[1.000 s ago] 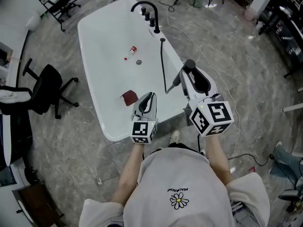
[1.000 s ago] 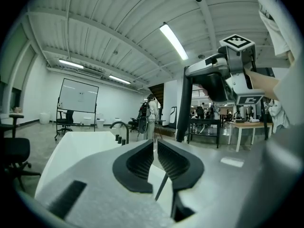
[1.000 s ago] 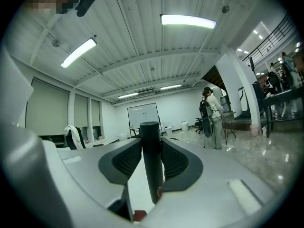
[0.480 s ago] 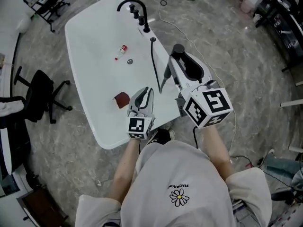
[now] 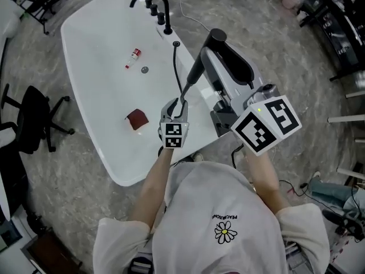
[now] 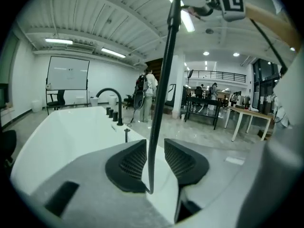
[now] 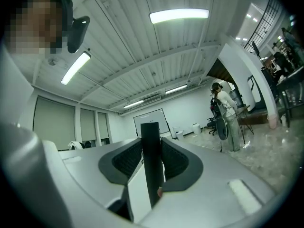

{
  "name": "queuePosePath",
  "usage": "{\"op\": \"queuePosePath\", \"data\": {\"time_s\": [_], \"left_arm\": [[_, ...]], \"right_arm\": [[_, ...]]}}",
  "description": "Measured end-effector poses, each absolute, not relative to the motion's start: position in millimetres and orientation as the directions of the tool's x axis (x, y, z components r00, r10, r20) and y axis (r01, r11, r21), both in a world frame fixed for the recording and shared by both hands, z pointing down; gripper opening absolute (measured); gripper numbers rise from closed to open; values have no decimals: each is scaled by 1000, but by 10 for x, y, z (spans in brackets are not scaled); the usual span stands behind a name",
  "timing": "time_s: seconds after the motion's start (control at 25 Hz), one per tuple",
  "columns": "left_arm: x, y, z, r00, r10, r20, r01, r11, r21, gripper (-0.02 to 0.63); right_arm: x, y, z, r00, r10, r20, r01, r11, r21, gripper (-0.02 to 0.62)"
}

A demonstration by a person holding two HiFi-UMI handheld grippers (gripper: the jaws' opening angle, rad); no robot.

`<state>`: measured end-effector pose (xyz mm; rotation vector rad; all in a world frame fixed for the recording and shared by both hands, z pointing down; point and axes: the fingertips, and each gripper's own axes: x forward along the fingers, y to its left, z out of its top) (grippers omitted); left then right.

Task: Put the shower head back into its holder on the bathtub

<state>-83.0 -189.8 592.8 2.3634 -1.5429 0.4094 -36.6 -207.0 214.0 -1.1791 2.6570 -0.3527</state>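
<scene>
— Two hand-held grippers are hovering over the white bathtub [image 5: 97,101]. What is each one doing?

— The right hand-held gripper [image 5: 206,53] is clamping its jaws on the handle of the black shower head [image 5: 215,36]. It is holding it up in the air over the tub's rim, with the head end sticking out past its tips.

— And the left one?

— The left hand-held gripper [image 5: 174,103] is sitting lower, down beside the right one, and its jaws are opening. The black hose [image 6: 154,137] is running up between them, and the pads are not squeezing it.

— Where is the hose going?

— It is climbing from the left hand-held gripper to the shower head in the right one. Its other end is leading away to a small black fitting [image 5: 175,43] on the rim, well beyond both sets of tips and just short of the black faucet [image 5: 149,0].

— Is anything lying in the tub?

— A dark red cloth [image 5: 137,119] is lying just to the left of the left hand-held gripper. A small red-and-white bottle [image 5: 134,54] is lying farther ahead of it.
</scene>
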Motion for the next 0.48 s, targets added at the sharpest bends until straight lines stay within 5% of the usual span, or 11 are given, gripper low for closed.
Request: {"op": "queuePosePath", "data": {"time_s": [0.48], "left_arm": [[-1038, -2077, 6873, 399, -744, 537, -915, -365, 175, 114]], "right_arm": [[-446, -1919, 1786, -666, -732, -143, -657, 667, -352, 132]]}}
